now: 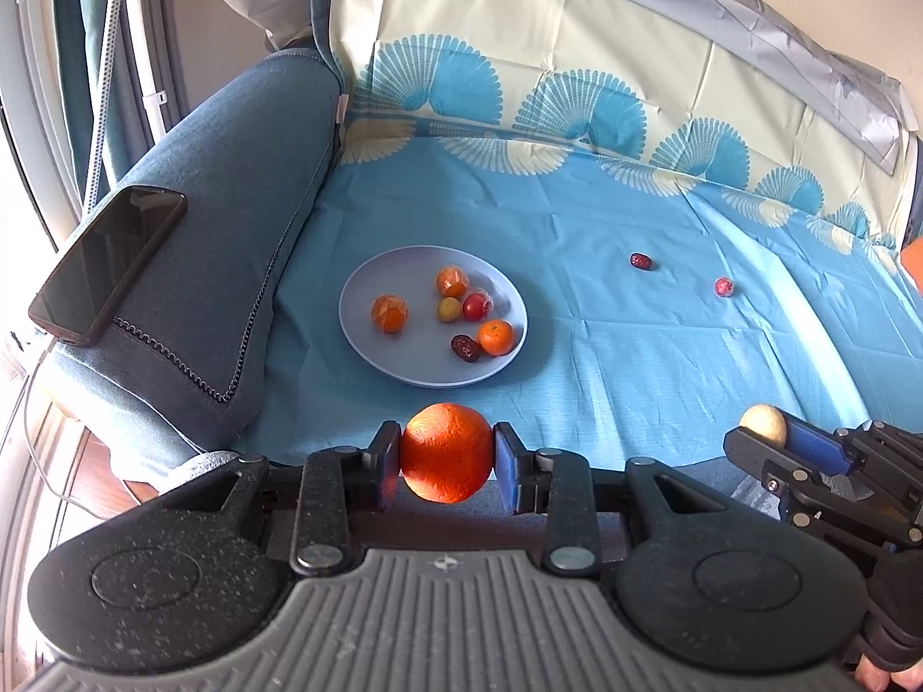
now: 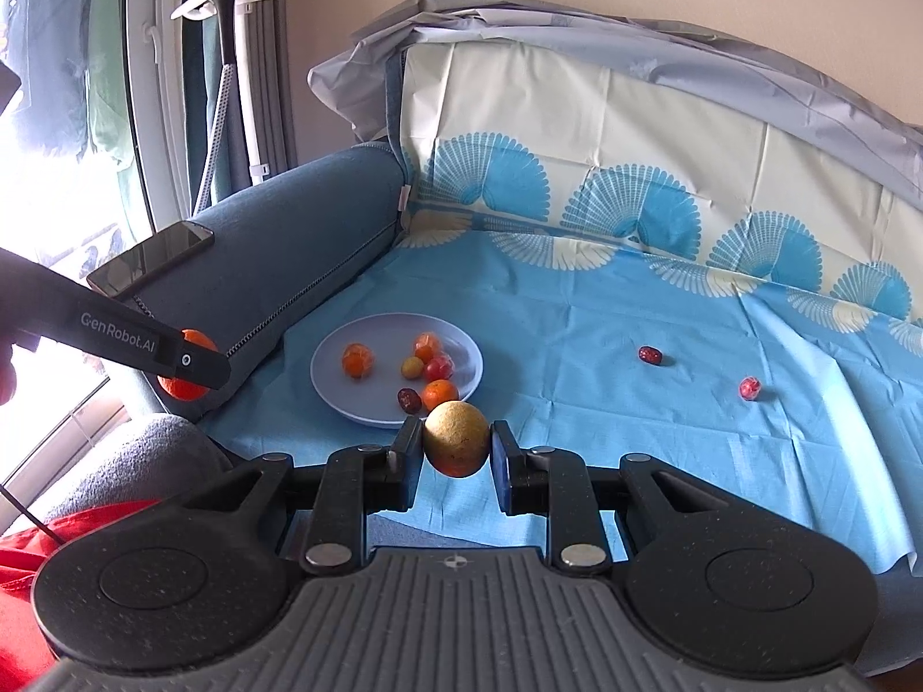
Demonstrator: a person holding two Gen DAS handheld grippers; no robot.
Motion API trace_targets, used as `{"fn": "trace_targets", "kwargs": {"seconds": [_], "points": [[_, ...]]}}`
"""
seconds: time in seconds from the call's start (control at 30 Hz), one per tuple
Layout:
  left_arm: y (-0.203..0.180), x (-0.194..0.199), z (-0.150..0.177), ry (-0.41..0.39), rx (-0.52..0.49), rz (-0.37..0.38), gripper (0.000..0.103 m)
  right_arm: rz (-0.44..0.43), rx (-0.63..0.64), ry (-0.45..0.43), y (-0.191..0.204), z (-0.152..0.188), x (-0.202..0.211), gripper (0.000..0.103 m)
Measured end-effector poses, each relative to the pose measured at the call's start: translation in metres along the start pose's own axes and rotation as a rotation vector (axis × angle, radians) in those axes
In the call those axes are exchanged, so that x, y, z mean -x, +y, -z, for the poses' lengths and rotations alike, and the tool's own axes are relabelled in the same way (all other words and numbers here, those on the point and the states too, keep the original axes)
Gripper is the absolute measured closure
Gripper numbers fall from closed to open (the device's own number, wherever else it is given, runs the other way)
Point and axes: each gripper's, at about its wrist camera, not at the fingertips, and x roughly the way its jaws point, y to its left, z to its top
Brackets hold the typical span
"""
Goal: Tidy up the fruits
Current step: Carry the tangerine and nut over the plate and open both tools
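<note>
My left gripper (image 1: 447, 455) is shut on a big orange (image 1: 447, 452), held above the near edge of the blue cloth, just in front of a pale blue plate (image 1: 369, 340). My right gripper (image 2: 454, 448) is shut on a yellow-brown fruit (image 2: 456, 438), also near the plate (image 2: 334, 398). The plate holds several small fruits: oranges, a red one, a yellowish one and a dark date. A dark red date (image 1: 640, 261) and a pink wrapped fruit (image 1: 723, 287) lie loose on the cloth to the right. They also show in the right wrist view, the date (image 2: 649, 354) and the pink fruit (image 2: 749, 388).
A blue sofa armrest (image 1: 231, 202) rises left of the plate, with a black phone (image 1: 109, 262) lying on it. The patterned cloth runs up the sofa back (image 1: 577, 86). A white stand (image 2: 248, 75) and a window are at the far left.
</note>
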Motion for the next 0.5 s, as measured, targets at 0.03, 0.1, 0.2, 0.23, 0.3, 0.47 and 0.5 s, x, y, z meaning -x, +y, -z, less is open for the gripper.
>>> {"fn": "trace_targets", "kwargs": {"seconds": [0.03,0.1,0.2,0.23,0.3,0.47,0.5], "points": [[0.001,-0.001,-0.001,0.003,0.002,0.001,0.065,-0.001,0.003,0.005,0.0,0.0,-0.001,0.077],[0.002,-0.004,-0.002,0.009,0.007,0.002,0.065,-0.003,0.013,0.014,0.002,0.0,-0.005,0.077],[0.005,-0.009,-0.005,0.015,0.014,0.005,0.065,-0.004,0.025,0.027,0.003,-0.001,-0.01,0.077],[0.007,-0.011,-0.006,0.018,0.016,0.006,0.065,-0.003,0.028,0.032,0.004,-0.002,-0.012,0.077],[0.009,-0.014,-0.008,0.021,0.018,0.006,0.065,-0.001,0.028,0.041,0.003,-0.003,-0.017,0.077],[0.015,-0.028,-0.019,0.035,0.012,-0.008,0.065,-0.001,0.02,0.061,0.002,-0.009,-0.032,0.077],[0.017,-0.032,-0.022,0.04,0.014,-0.013,0.065,-0.002,0.02,0.065,0.001,-0.01,-0.035,0.077]]}}
